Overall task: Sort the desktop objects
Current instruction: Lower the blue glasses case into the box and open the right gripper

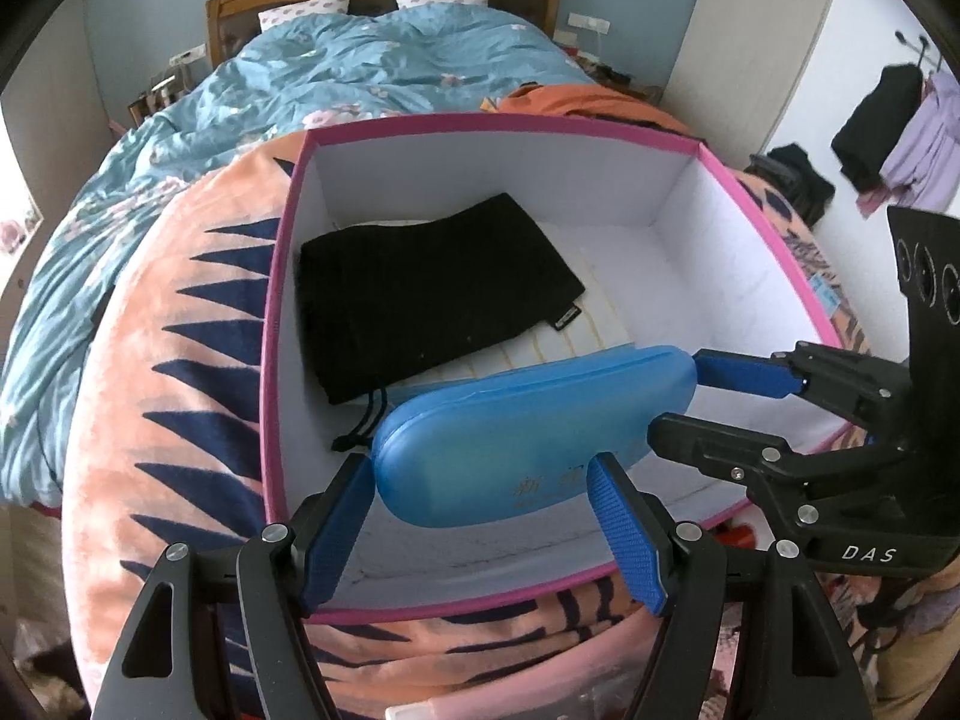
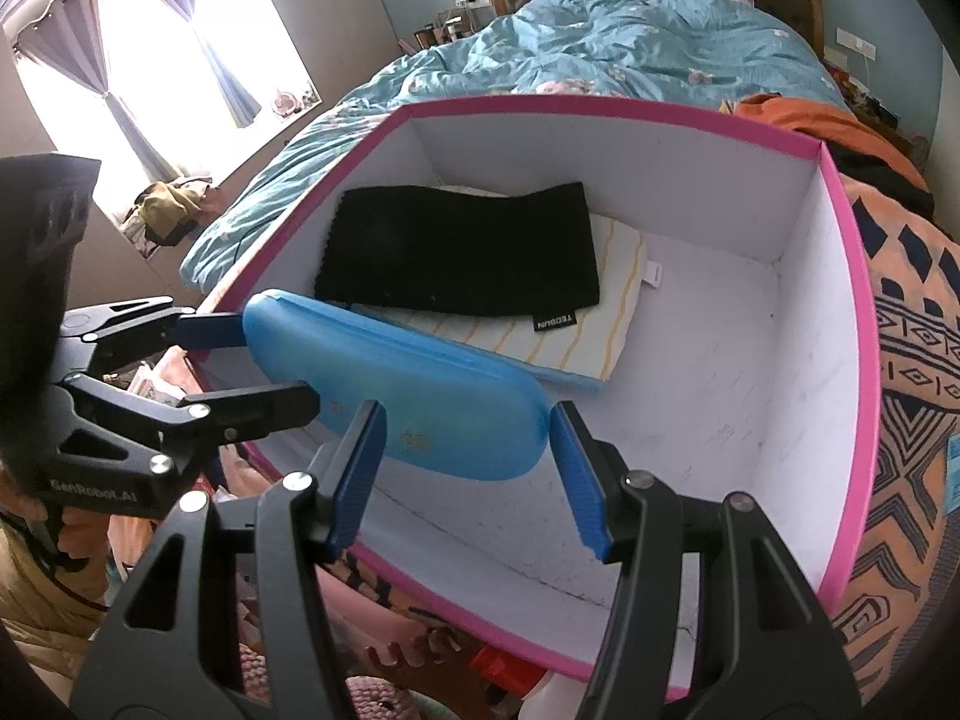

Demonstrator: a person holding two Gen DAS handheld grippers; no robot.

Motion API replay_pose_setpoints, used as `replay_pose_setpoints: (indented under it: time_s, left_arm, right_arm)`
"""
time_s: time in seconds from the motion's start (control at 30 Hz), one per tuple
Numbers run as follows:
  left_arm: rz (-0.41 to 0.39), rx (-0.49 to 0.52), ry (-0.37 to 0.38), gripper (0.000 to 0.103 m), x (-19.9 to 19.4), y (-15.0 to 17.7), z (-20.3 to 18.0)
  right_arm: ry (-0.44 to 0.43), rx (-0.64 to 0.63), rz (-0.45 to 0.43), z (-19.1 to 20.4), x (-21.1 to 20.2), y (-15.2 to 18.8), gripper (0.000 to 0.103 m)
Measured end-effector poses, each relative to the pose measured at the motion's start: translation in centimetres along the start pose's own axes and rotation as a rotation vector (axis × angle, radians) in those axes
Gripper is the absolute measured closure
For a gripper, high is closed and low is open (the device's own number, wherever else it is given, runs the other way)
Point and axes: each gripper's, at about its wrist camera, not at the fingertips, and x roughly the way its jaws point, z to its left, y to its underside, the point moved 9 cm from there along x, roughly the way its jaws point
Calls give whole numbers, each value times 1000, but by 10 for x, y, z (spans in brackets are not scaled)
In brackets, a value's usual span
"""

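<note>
- While both grippers hold it over the pink-rimmed box [image 1: 282, 276], the blue case [image 1: 516, 438] hangs low in the frame's centre.
- Left gripper [image 1: 480, 534]: jaws pinch the case's near end.
- Right gripper [image 2: 468, 474]: jaws pinch its other end.
- A black pouch [image 2: 462, 252] lies on a striped pad [image 2: 612, 312] inside the box, at upper left.

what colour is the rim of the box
Pink, with white walls inside. The box shows best in the right wrist view.
</note>
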Motion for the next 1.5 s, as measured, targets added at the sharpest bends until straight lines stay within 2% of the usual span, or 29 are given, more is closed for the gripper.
replay_pose_setpoints:
  time_s: [0.13,0.17,0.2,0.3,0.43,0.5,0.63,0.9,1.07,1.13,1.3,1.4,1.5]
  left_arm:
    - [17,21,-18,32,7,0,-3]
    - [21,19,-12,33,8,-1,-4]
    - [26,19,-13,33,9,-1,-4]
    - [20,16,-27,34,8,-3,0]
    - [-18,-9,32,34,-3,-3,7]
    - [-50,-20,29,35,-10,-6,13]
    - [-75,-58,99,36,-17,-12,20]
    - [-64,-53,100,36,-9,-13,17]
    - [-71,-44,108,36,-11,-10,16]
    - [-75,-42,113,36,-12,-9,15]
    - [-80,-52,152,36,-15,-5,13]
    - [-83,-61,164,36,-17,-4,13]
    - [-85,-71,169,36,-19,-2,15]
  right_arm:
    - [-5,15,23,-5,7,3,44]
    - [-22,17,32,-5,9,4,52]
    - [-49,27,50,-3,12,5,56]
    - [-3,6,63,-5,21,5,56]
    - [-3,26,63,-13,24,5,56]
    - [-7,47,55,-19,20,4,56]
    - [7,59,55,-27,16,4,56]
    - [14,18,99,-10,31,-16,56]
    - [1,20,118,-3,36,-14,56]
    - [1,35,134,-6,36,-10,55]
    - [3,70,207,-9,44,1,38]
    - [-46,111,254,-4,53,8,38]
    - [-76,96,248,5,55,6,37]
